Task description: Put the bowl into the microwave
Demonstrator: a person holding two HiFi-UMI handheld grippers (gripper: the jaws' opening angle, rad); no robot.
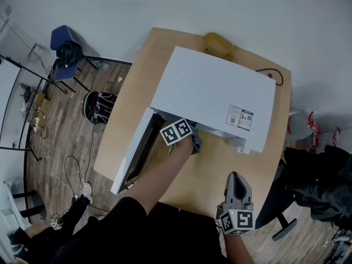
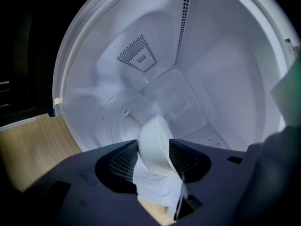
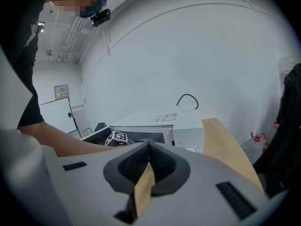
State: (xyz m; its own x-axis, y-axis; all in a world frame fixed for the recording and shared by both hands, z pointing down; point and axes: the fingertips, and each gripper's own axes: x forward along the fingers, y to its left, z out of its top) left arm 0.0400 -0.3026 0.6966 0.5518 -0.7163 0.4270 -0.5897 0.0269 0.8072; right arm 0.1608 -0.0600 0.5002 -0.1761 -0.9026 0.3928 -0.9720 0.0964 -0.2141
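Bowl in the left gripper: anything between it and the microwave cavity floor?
Nothing visible. The door is swung open, the left gripper holds the bowl at the opening, and the microwave cavity ahead looks empty.

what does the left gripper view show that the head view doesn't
Only the left gripper view: the white bowl clamped, tilted, in the jaws of the left gripper, and the inside of the microwave with its vent holes.

Only the head view: the right gripper near the table's front edge, the microwave's top with its label, a yellow container behind it, and a blue chair on the floor.

Both: the microwave, the left gripper reaching into it, and the wooden table.
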